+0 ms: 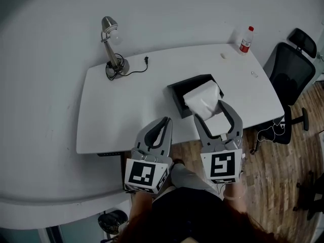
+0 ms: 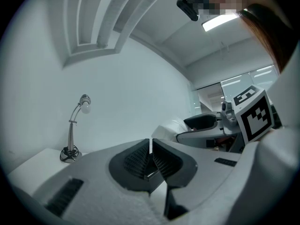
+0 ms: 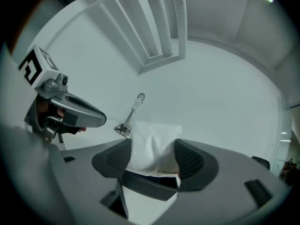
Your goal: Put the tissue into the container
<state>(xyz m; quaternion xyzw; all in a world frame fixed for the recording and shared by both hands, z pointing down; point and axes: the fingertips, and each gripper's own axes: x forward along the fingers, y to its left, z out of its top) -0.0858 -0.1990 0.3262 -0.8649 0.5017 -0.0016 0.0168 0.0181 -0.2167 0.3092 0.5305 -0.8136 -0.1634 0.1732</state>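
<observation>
Right gripper [image 1: 209, 110] clamps tissue [image 1: 202, 96] — white table [image 1: 116, 115], wood floor [image 1: 283, 181].

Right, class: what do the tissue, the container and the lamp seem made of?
Tissue: soft white paper, perhaps film-wrapped; it creases and bulges. Container: matte black, rigid straight walls, likely plastic or card. Lamp: glossy silver metal, judging by its glints.

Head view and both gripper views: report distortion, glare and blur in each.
Head view: fisheye bows the table edges; light is even, focus sharp. Left gripper view: the ceiling light glares and the corners go dark. Right gripper view: dark vignette; the tissue between the jaws is crisp, without glare.
</observation>
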